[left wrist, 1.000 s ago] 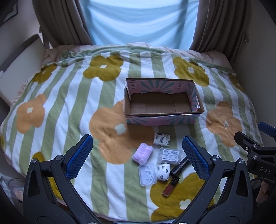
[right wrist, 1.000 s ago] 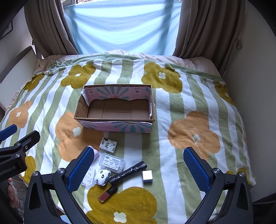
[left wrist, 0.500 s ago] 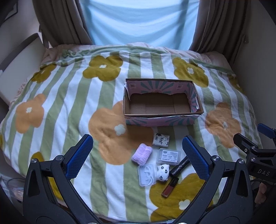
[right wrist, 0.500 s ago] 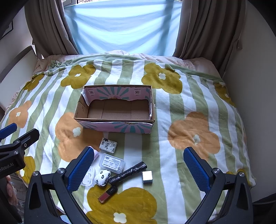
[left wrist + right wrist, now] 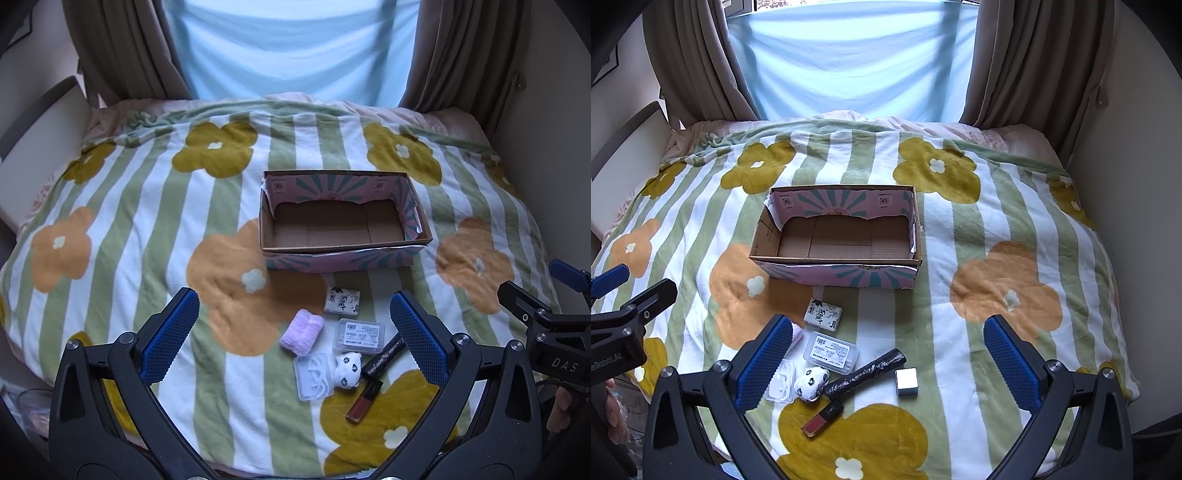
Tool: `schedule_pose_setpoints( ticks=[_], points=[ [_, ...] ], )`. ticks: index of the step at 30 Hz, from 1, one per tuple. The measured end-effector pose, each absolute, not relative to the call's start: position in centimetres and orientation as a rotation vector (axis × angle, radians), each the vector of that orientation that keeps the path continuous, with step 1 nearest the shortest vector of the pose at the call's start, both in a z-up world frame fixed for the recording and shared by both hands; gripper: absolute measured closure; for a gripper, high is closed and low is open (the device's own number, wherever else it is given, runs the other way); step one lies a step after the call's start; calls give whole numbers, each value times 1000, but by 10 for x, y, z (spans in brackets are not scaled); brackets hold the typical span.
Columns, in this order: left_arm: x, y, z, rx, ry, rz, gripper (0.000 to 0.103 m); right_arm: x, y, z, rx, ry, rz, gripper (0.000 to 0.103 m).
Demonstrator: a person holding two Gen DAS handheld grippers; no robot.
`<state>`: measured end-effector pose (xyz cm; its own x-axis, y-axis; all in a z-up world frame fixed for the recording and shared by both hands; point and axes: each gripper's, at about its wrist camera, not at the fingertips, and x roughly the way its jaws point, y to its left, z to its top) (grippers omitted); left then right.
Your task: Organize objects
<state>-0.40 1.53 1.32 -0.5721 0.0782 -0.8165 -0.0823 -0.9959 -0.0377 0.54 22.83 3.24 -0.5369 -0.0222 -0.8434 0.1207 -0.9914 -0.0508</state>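
Observation:
An empty open cardboard box (image 5: 419, 236) (image 5: 764, 236) with pink sunburst sides sits mid-bed. In front of it lie small items: a black-and-white patterned packet (image 5: 342, 301) (image 5: 823, 314), a pink towel roll (image 5: 302, 329), a clear labelled case (image 5: 360, 335) (image 5: 831, 351), a clear lidded case (image 5: 313, 376) (image 5: 782, 381), a spotted white ball (image 5: 347, 370) (image 5: 811, 383), a black tube (image 5: 384, 356) (image 5: 866, 373), a red lip gloss (image 5: 364, 400) (image 5: 822, 418) and a silver cube (image 5: 907, 382). My left gripper (image 5: 294, 334) and right gripper (image 5: 885, 356) hover above them, both open and holding nothing.
The bed carries a green-striped blanket with big flowers (image 5: 110, 229) (image 5: 1004, 295). Brown curtains (image 5: 1015, 62) and a pale window sheet stand behind it. A wall runs along the right side, and a light panel (image 5: 37, 140) along the left. A hand shows under each opposite gripper.
Both views have shifted only slightly; the left wrist view has drifted a touch so the items sit marginally higher. Nothing on the bed has moved and both grippers stay open.

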Motion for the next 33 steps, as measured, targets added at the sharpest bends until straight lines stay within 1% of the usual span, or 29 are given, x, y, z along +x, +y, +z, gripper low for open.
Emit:
schedule_pose_setpoints(
  ticks=[33],
  points=[
    [-6, 6, 14, -1418, -28, 2715, 0, 2, 229, 39, 1452, 158, -2689, 1]
  ],
)
